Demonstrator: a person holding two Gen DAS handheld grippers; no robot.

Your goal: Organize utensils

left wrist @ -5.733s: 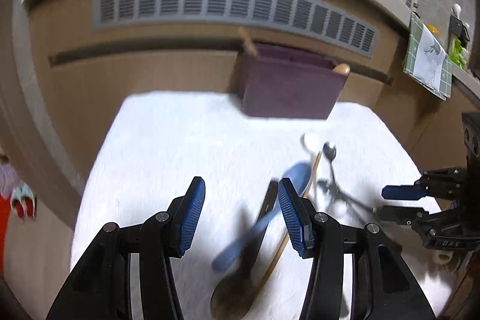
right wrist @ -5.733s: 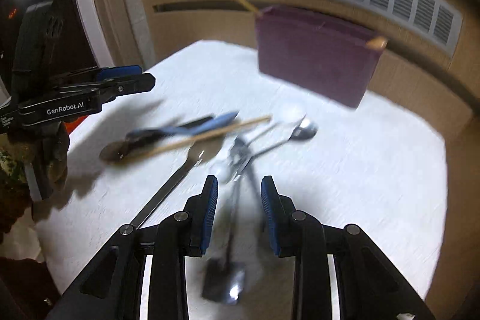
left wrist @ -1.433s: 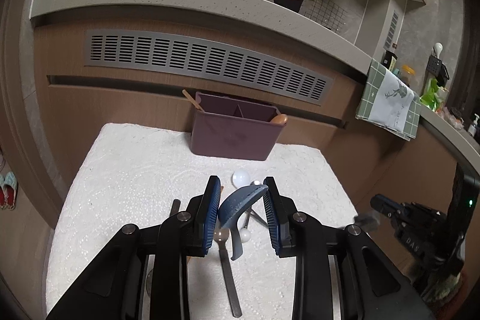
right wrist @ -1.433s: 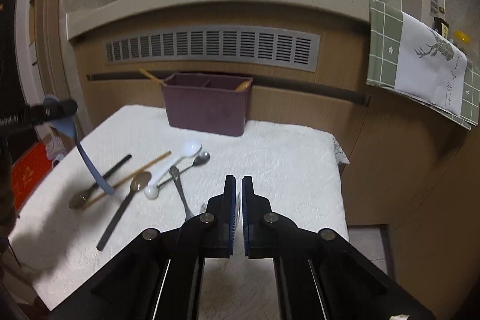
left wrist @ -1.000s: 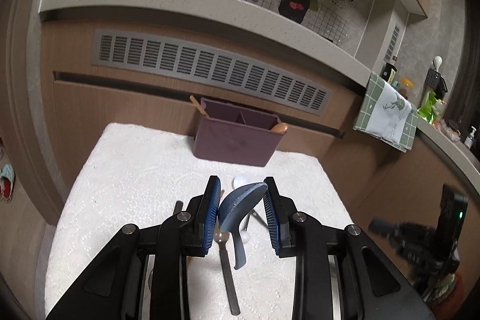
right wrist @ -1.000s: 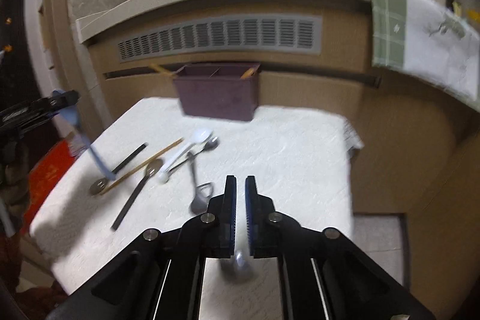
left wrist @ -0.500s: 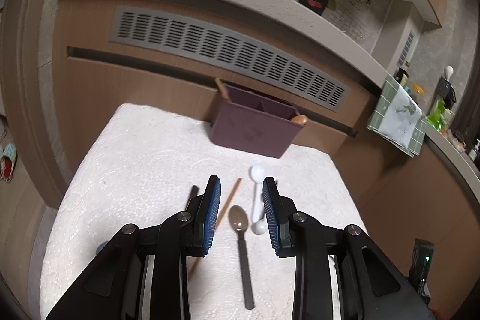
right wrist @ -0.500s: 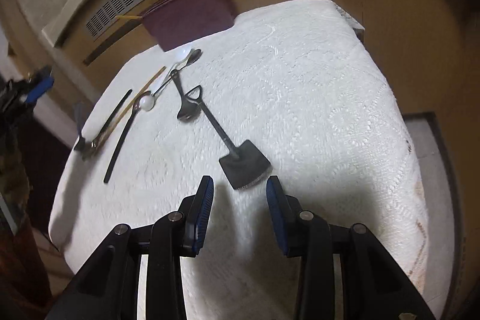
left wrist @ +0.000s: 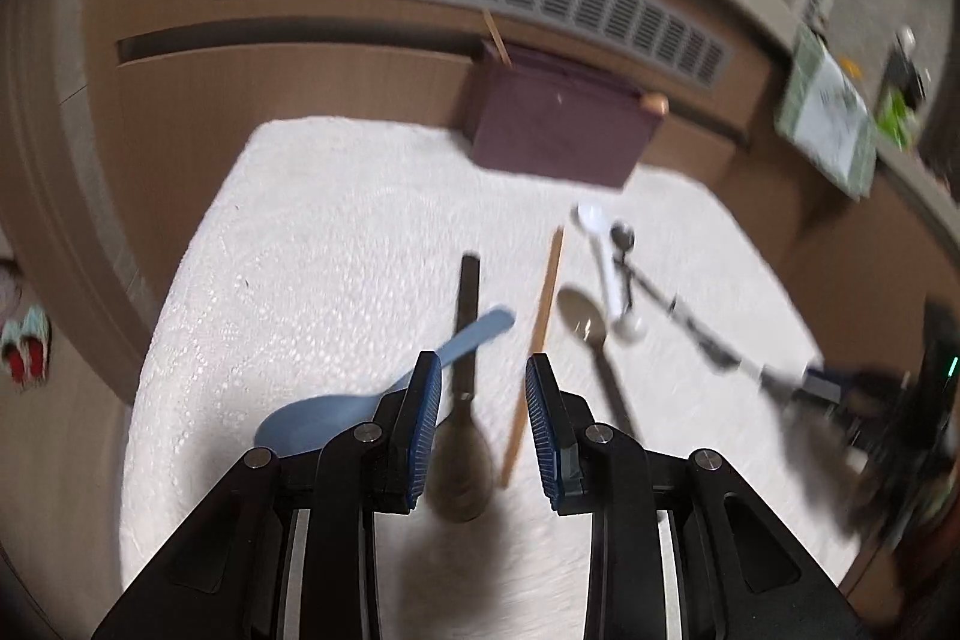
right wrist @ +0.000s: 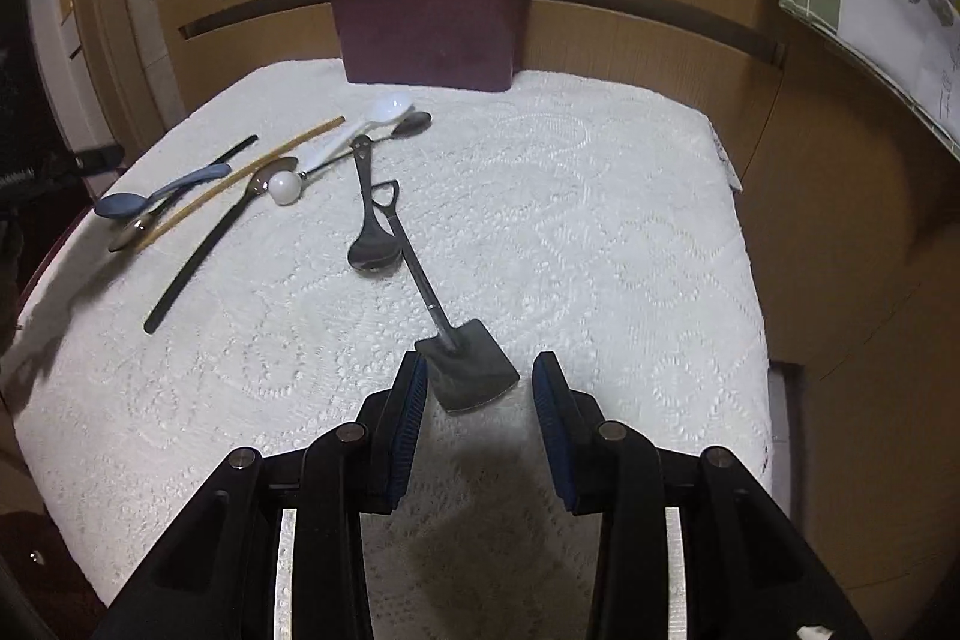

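Most of the sorting is still waiting: both the left claw (left wrist: 483, 418) and right claw (right wrist: 480, 409) are hanging apart and empty while the utensils (right wrist: 375, 226) are lying loose on the worktop (right wrist: 600, 232), with only two handles poking from the purple holder (right wrist: 429, 34).

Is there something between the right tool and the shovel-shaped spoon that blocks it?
Nothing visible blocks it. The right tool is open, and the blade of the shovel-shaped spoon lies on the white cloth right at its fingertips, with only bare cloth around the blade.
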